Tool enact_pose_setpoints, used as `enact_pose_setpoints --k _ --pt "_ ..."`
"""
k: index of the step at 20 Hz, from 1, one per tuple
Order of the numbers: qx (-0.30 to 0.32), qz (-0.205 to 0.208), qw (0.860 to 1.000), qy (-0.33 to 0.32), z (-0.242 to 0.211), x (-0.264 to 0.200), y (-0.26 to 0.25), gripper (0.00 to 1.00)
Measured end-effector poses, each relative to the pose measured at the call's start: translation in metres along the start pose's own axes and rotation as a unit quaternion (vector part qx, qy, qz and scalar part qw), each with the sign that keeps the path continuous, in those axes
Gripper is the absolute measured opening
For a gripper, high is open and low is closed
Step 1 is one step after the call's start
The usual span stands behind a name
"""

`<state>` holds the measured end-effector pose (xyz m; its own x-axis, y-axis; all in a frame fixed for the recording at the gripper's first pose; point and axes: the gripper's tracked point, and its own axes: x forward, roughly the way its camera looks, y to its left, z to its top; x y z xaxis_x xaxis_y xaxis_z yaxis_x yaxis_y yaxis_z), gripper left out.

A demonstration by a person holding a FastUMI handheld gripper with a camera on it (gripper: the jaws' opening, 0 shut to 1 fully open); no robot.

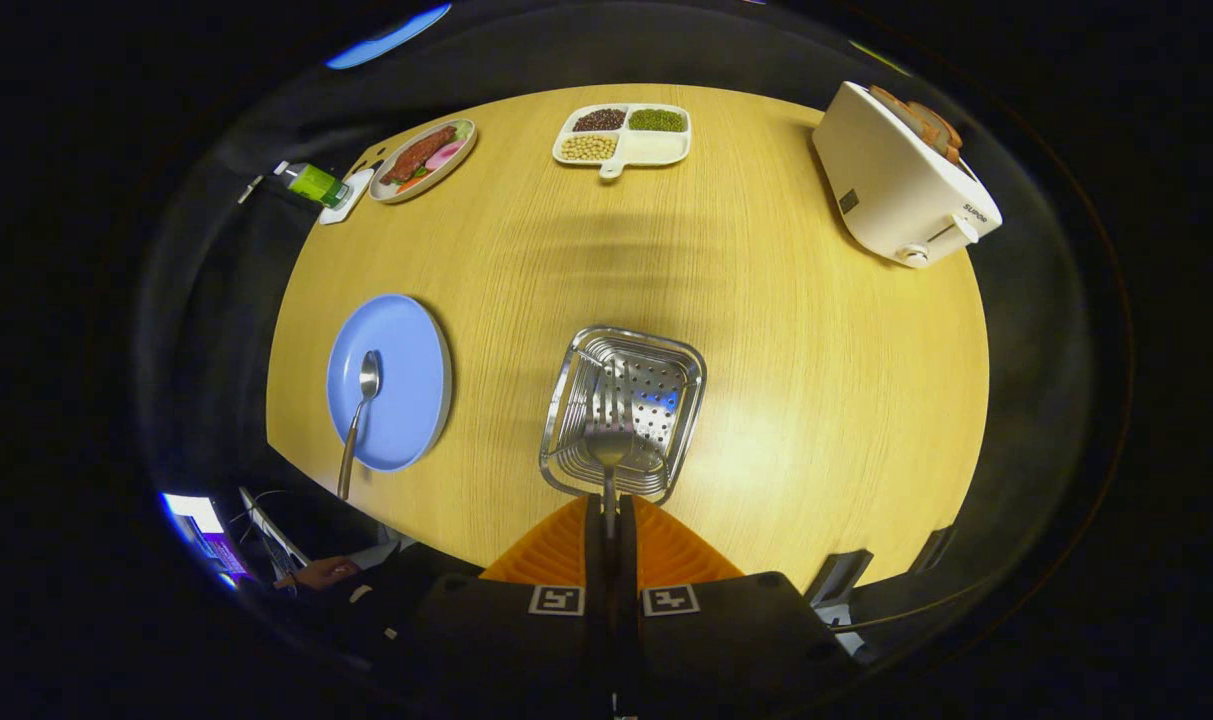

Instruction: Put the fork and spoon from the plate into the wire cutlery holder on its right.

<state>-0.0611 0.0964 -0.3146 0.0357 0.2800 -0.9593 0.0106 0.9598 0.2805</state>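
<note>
The fork is held by its handle between the closed fingers of the gripper, tines over the wire cutlery holder just ahead. The spoon is seen on the blue plate, left of the fingers. A toaster and a divided tray are noted well beyond; nothing is seen obstructing the holder.

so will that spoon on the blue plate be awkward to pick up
Probably slippery: the spoon looks like polished metal. It seems stiff and light. Its handle overhangs the blue plate rim, so pressing there may tip it. The hand-held gripper is shut on the fork.
</note>
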Motion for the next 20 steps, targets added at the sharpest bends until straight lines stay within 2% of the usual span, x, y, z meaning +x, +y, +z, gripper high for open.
enact_pose_setpoints --k 4,11,13,16,20 --pt "-0.014 0.000 1.000 0.020 0.003 0.005 0.000 0.09" --pt "-0.006 -0.005 1.000 0.012 0.015 0.010 -0.007 0.11" --pt "0.002 -0.007 1.000 0.003 0.019 0.010 -0.009 0.08" --pt "0.010 -0.004 1.000 -0.016 0.026 0.009 -0.009 0.07" --pt "0.013 0.019 0.996 -0.086 0.047 -0.013 0.014 0.08"
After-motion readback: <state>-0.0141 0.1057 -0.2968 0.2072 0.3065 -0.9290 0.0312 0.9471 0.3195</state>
